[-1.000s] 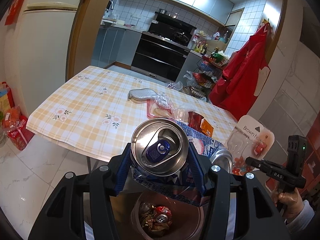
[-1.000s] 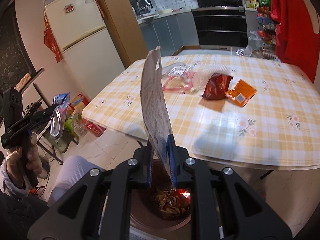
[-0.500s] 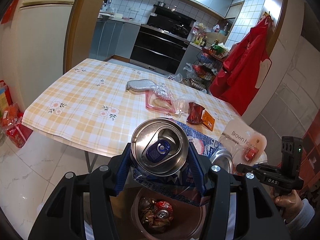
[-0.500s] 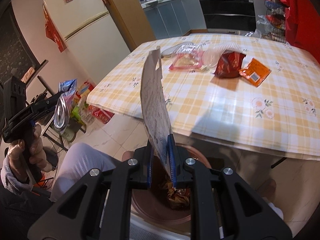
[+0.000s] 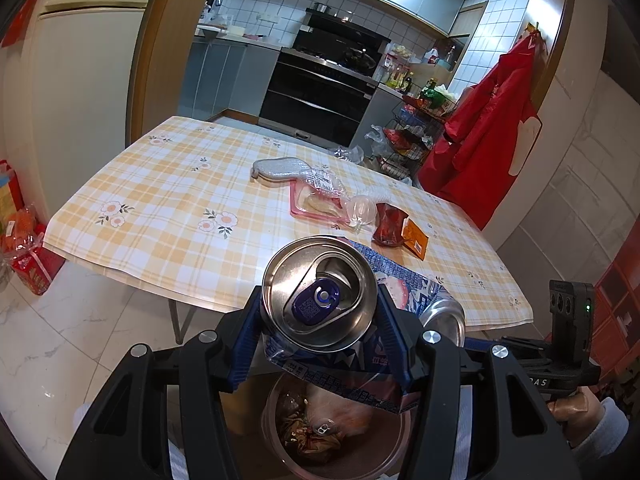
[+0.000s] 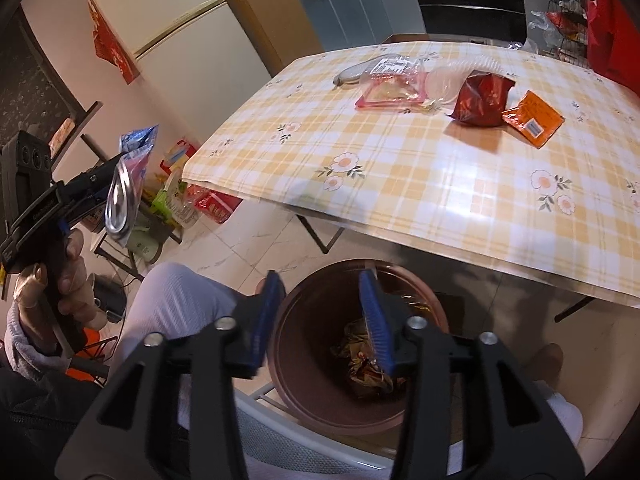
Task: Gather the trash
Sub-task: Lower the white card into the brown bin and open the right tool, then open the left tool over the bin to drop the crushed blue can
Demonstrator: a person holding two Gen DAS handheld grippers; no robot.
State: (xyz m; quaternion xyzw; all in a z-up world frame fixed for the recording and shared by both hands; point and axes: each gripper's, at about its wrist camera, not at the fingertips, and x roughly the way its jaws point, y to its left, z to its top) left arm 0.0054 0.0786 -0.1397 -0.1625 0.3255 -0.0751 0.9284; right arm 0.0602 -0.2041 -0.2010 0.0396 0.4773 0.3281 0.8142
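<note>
The left hand-held gripper (image 5: 320, 312) is clamped on a crushed can (image 5: 320, 292) with a blue wrapper (image 5: 404, 288) caught against it, held above the bin (image 5: 396, 452) beside the counter (image 5: 168, 208). The can's long axis runs along the fingers, its opened top facing away from the camera, toward the counter. The right hand-held gripper (image 6: 320, 312) hangs over the bin (image 6: 304, 360) with jaws apart and nothing between them. If the left lets go off-centre, the can may strike the rim and roll across the floor, or the wrapper may snag on a pad.
</note>
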